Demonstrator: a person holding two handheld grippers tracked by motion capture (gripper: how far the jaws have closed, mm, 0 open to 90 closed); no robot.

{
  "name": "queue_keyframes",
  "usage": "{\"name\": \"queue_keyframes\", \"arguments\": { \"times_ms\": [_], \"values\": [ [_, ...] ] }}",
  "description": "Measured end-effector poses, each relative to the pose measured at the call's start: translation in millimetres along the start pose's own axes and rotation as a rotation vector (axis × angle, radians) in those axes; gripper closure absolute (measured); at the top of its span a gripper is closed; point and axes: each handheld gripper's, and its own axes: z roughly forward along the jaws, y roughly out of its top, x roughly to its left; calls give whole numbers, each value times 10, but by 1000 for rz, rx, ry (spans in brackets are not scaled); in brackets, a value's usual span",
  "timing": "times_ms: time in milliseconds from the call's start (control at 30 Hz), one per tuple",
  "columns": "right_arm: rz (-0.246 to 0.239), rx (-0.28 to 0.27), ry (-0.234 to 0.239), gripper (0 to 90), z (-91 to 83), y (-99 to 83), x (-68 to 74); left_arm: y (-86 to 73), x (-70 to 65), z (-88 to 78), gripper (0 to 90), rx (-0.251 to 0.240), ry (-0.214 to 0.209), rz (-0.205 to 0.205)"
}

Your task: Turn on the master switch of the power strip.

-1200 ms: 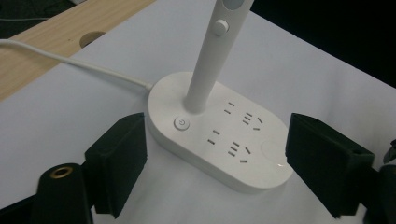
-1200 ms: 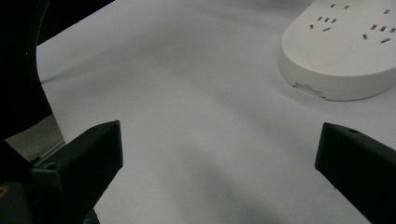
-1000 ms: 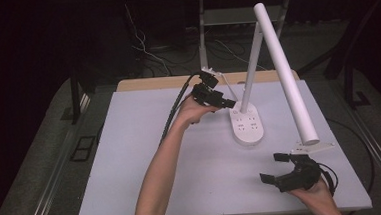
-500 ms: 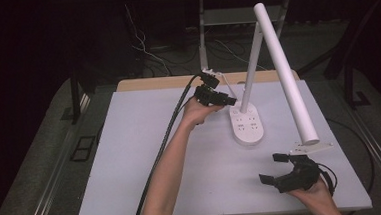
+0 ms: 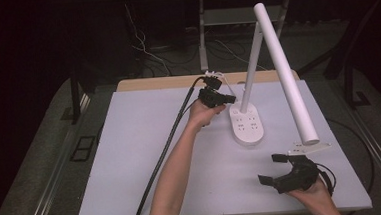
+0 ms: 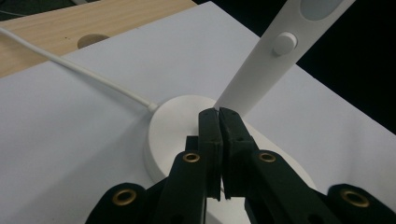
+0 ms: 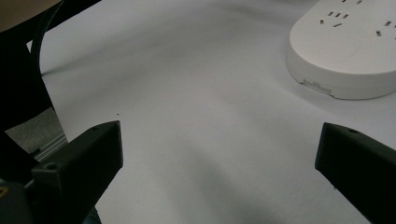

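Your left tongs, jaws just closed with nothing between, sit over the desk lamp's base mid-desk, likely to press its switch; right tongs idle, wide open, empty.

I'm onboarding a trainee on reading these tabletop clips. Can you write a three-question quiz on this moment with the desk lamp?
1. True or false: the left gripper has its fingers pressed together above the lamp base.
2. The right gripper is: A) shut on the lamp head, B) open above the white table, C) holding the white cord.
3. Fill in: the top of the lamp base carries rows of power ____.

Key: 1 true. 2 B. 3 sockets.
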Motion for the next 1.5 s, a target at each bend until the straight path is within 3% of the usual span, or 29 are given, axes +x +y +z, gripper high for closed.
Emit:
{"name": "queue_keyframes", "arguments": {
  "times_ms": [600,933,1300,1500],
  "values": [
    [2,5,1,4,4,4,4,-89,25,217,898,51,23,-14],
    [-3,10,5,4,8,4,4,-157,35,343,898,50,32,-35],
    [-8,15,7,4,19,2,6,-209,29,412,897,96,70,8],
    [-11,14,9,4,20,2,8,-209,24,421,900,89,81,1]
  ]
}}
